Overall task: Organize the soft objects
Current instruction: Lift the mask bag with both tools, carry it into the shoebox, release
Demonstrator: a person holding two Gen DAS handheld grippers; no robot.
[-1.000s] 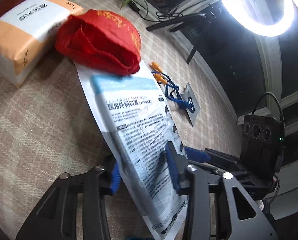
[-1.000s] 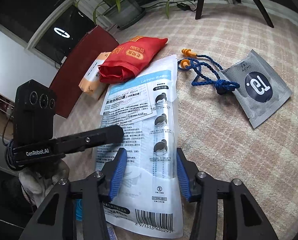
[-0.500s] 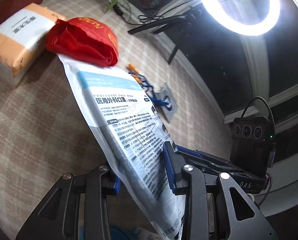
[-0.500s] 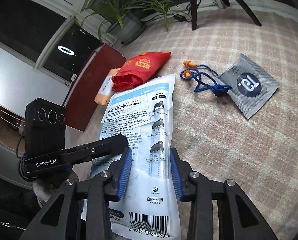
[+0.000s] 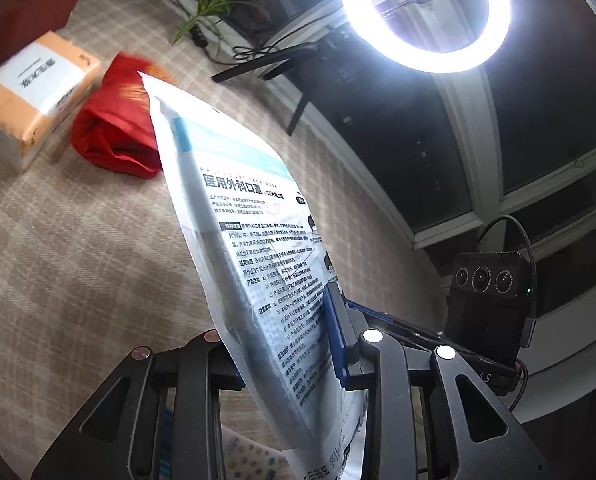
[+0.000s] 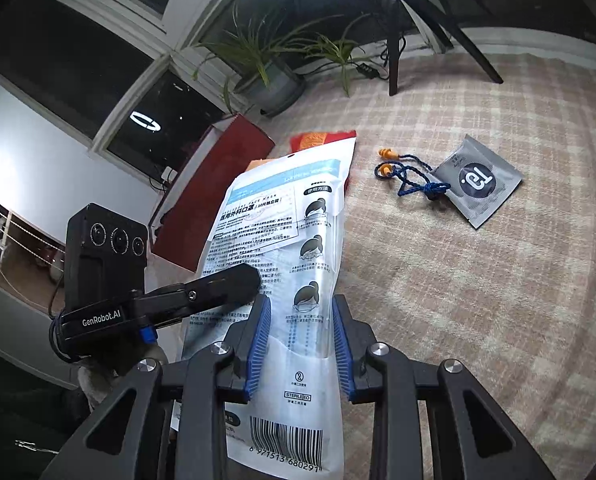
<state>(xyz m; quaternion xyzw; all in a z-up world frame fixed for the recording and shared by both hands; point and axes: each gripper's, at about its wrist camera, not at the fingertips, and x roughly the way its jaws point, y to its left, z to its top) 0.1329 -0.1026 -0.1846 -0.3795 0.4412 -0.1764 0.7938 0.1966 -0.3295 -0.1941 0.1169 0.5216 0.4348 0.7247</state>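
A white and blue face-mask pack [image 5: 258, 240] hangs tilted above the plaid cloth, its far end raised over the red bag [image 5: 114, 132]. My left gripper [image 5: 274, 320] grips its near part, the jaws still closing, the blue pad pressed against its printed side. In the right wrist view the same pack [image 6: 290, 232] runs between the blue pads of my right gripper [image 6: 300, 320], whose jaws are also closing on it. The left gripper's finger [image 6: 226, 284] lies against the pack's left edge. An orange tissue pack [image 5: 34, 92] sits beside the red bag.
Orange earplugs on a blue cord [image 6: 406, 176] and a grey sachet [image 6: 478, 180] lie on the plaid cloth [image 6: 478, 300] to the right. A ring light [image 5: 422, 12], tripod legs [image 6: 438, 20], a potted plant [image 6: 270, 84] and a dark red board [image 6: 214, 184] line the far side.
Both grippers have risen with the mask pack, lifting it off the cloth and out from under the red bag. Both pairs of jaws have narrowed onto it.
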